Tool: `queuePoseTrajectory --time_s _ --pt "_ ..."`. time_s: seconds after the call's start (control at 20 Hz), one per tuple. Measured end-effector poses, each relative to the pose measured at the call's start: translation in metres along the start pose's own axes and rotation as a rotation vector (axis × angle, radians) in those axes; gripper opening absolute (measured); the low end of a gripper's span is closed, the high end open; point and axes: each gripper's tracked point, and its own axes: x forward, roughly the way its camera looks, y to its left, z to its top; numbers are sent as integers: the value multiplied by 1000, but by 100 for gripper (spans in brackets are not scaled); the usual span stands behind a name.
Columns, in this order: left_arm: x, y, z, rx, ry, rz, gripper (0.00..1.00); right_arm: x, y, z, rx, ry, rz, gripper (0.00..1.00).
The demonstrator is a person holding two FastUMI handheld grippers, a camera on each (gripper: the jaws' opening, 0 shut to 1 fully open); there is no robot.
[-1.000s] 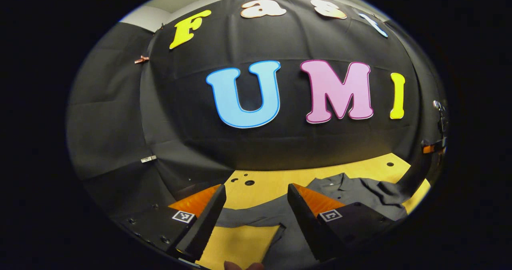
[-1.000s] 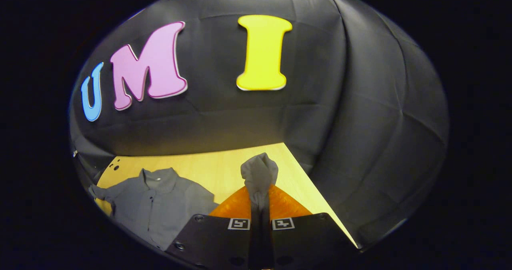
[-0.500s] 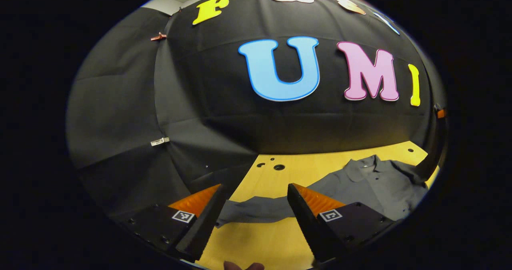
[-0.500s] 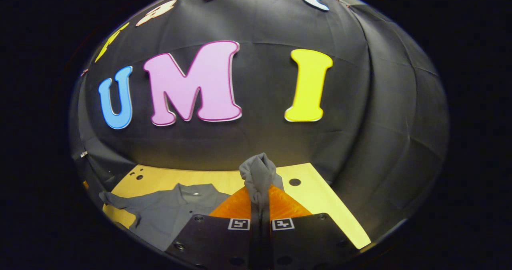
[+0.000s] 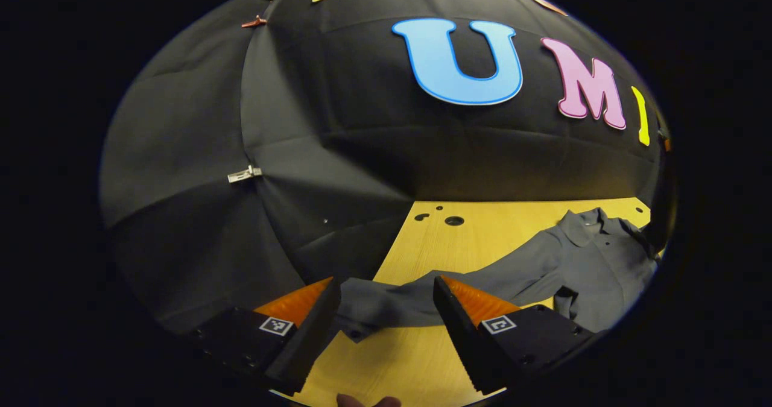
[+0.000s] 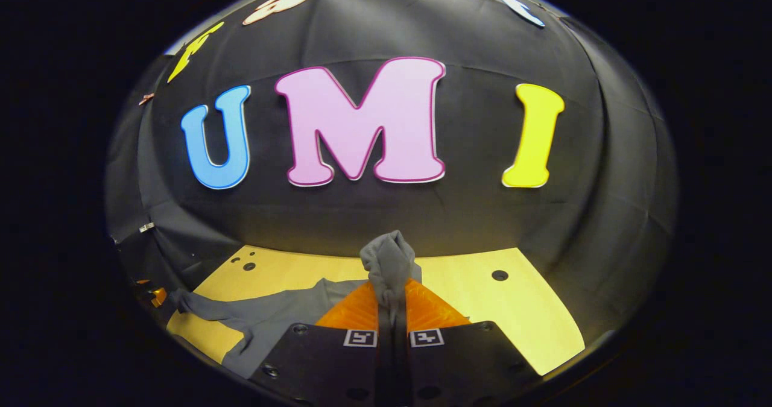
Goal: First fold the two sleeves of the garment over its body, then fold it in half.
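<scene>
On the yellow tabletop [image 5: 434, 244] our grey shirt [image 5: 594, 274] lies unfolded: our left gripper [image 5: 386, 322] gapes around one sleeve [image 5: 392, 304], our right gripper [image 6: 392, 310] pinches the other sleeve [image 6: 391, 262]; both folds remain.

1. Honestly, there were no words, brand names or numbers I could make out anywhere.
2. My left gripper [image 5: 386, 283] did carry two small square black-and-white coded tags. One tag [image 5: 276, 325] sat on the block behind the left finger and the other tag [image 5: 499, 324] on the block behind the right finger. They were just blocky patterns, not letters.
3. My right gripper [image 6: 392, 286] had the same deal: a left tag [image 6: 360, 337] and a right tag [image 6: 426, 337] almost side by side. They sat just below the grey sleeve [image 6: 391, 256] pinched between its fingers.
</scene>
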Motion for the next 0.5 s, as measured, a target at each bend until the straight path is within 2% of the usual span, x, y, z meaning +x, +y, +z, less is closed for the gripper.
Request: queuePoseTrajectory --time_s 0.5 --pt "73 14 -60 -10 156 -18 98 21 91 -38 -39 82 94 5"
